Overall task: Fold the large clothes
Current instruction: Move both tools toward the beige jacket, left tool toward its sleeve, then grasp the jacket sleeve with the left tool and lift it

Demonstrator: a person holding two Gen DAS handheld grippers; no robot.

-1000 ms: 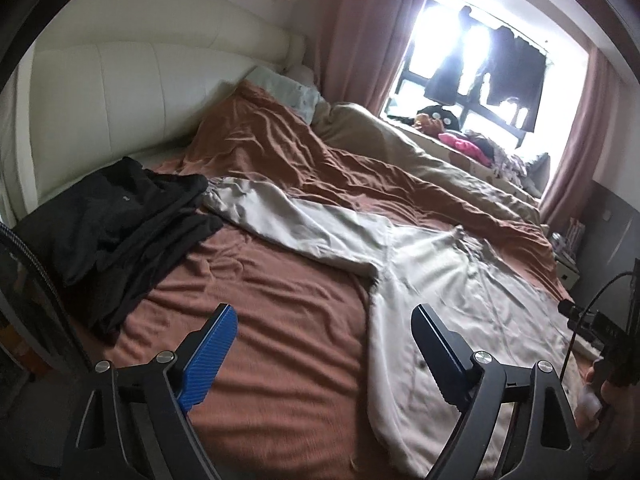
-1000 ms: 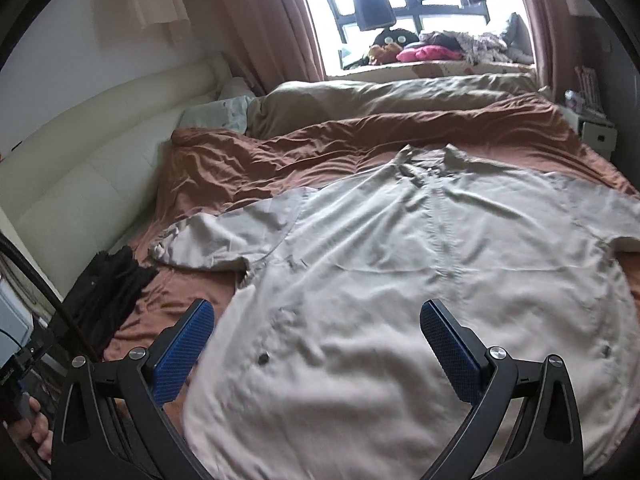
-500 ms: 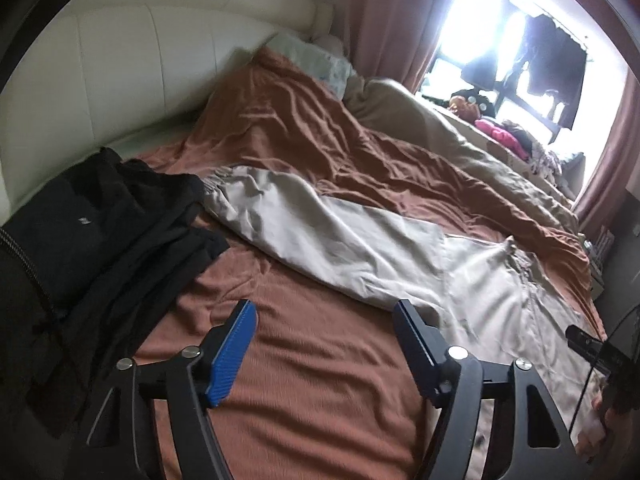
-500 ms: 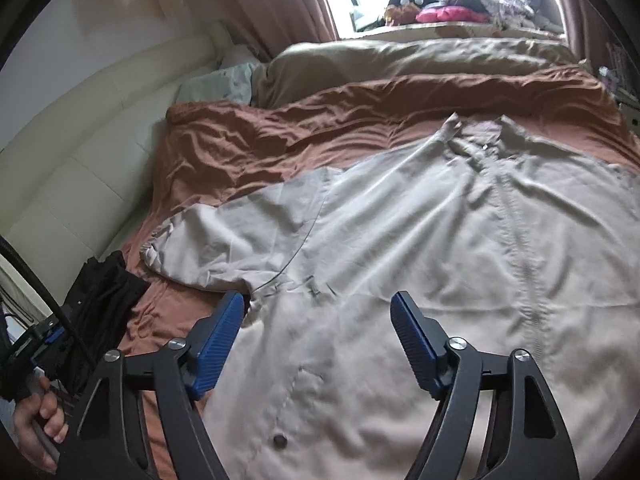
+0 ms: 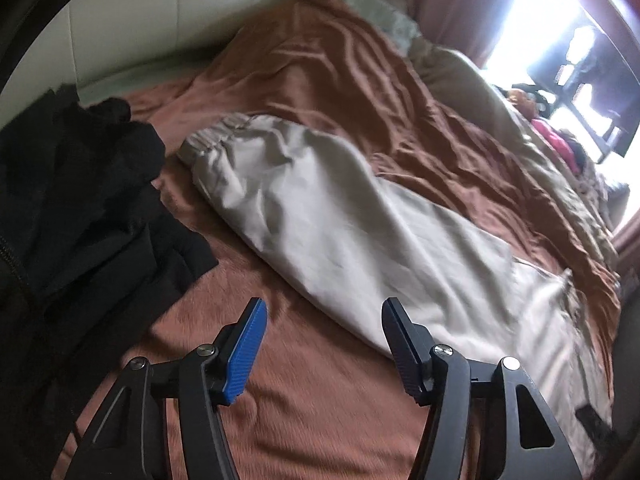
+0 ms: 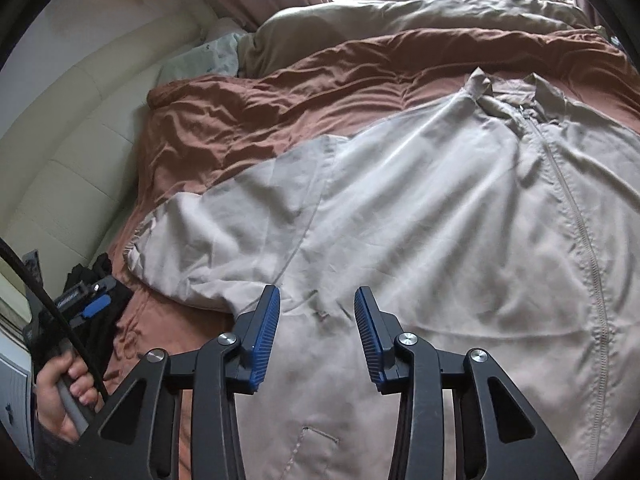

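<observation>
Large pale beige zip-front jacket (image 6: 460,216) lies flat, front up, on the rust-brown rumpled bedspread (image 6: 248,116); collar toward the window end, zipper running down the body on the right side of the R wrist view. One long sleeve w/ gathered elastic cuff (image 5: 320,208) stretches out across the bedspread toward the cream padded headboard (image 6: 60,152), cuff end near a heap of black clothes (image 5: 76,208) but not touching as far as I can see. L gripper (image 5: 324,334) hangs over bare bedspread just beside the lower edge of the sleeve, jaws spread wide, nothing between them; blue ribbed pad on one finger, the other finger's tip overlaps the sleeve edge in view, contact can't tell (L view is blurred). R gripper (image 6: 316,320) sits over the jacket's armpit area where sleeve meets body, jaws apart w/ a moderate gap, nothing clamped; fabric shows in the gap, can't tell if the tips touch it. Person's left hand (image 6: 60,396) visible at lower left of R view, gripping the L tool's handle, black cable running up past it. Olive-tan duvet (image 6: 400,16) bunched behind the bedspread.
</observation>
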